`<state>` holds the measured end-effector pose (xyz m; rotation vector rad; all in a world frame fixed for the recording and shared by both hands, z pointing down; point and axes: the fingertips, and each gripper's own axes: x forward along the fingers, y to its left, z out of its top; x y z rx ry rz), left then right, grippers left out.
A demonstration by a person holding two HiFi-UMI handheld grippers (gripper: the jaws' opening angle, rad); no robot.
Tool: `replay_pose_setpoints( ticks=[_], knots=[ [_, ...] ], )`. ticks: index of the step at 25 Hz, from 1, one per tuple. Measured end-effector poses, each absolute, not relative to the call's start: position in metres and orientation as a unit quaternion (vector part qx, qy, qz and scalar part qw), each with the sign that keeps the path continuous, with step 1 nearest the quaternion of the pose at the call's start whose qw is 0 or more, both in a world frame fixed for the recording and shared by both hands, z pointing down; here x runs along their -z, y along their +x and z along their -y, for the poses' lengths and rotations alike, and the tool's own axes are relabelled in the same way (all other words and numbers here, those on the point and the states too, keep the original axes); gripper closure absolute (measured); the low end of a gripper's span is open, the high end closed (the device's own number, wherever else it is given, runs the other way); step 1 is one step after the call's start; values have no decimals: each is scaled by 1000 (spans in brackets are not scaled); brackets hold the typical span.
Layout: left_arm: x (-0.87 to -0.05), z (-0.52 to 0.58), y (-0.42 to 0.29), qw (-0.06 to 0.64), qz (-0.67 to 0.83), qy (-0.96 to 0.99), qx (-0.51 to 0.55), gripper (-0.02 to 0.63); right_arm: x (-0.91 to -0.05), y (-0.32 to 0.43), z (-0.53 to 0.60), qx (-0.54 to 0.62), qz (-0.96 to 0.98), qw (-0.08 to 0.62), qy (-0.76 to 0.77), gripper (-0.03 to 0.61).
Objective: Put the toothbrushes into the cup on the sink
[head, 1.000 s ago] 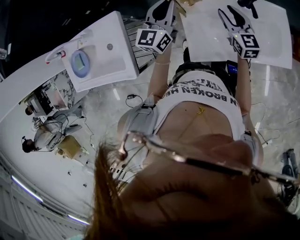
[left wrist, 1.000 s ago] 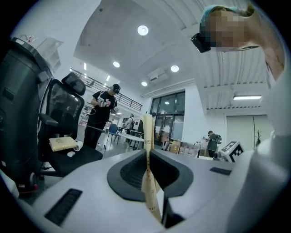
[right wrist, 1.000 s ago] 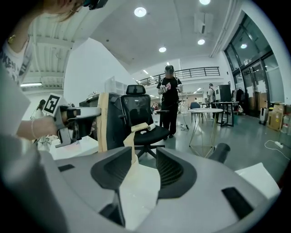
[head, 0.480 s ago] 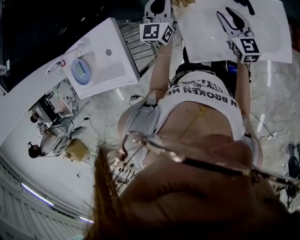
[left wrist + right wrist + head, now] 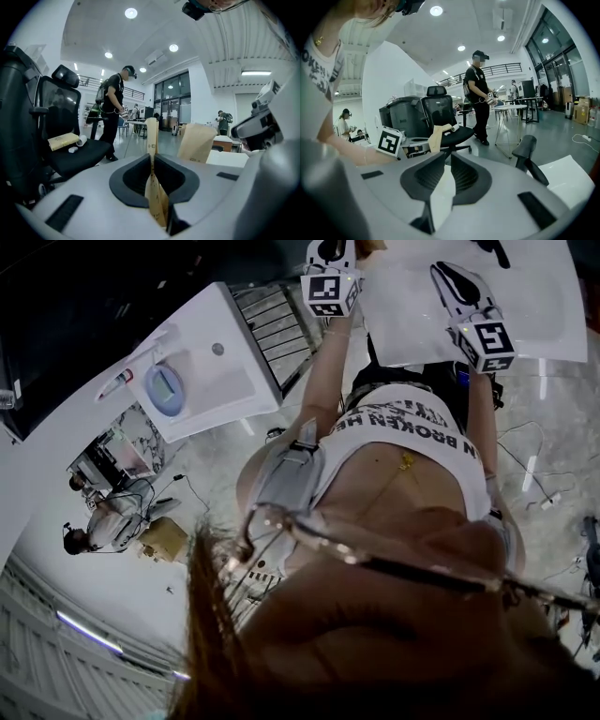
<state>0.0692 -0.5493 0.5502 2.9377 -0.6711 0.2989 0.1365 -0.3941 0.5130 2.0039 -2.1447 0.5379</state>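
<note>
Since the earlier frame my left gripper [image 5: 152, 158] has shifted up the head view. My right gripper [image 5: 446, 157] has just been closing on a white strip [image 5: 440, 197]. The left jaws pinch a tan packet [image 5: 151, 133] that stands upright past the tips. The cup [image 5: 162, 390] sits on the sink [image 5: 230, 343], well apart on the left arm's side, I judge. Below is a grey floor [image 5: 216, 465].

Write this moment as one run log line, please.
left gripper: shut on tan packet | right gripper: jaws just closed on white item
</note>
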Motion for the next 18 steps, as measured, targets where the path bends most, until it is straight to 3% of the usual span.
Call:
replay_pose_setpoints(
  ticks=[9, 18],
  knots=[
    [-557, 542, 77, 88, 198, 971, -97, 574, -515, 137, 387, -186, 717, 84, 666, 522],
    [-555, 539, 64, 97, 206, 968, -109, 489, -517, 132, 394, -185, 728, 82, 655, 522]
  ],
)
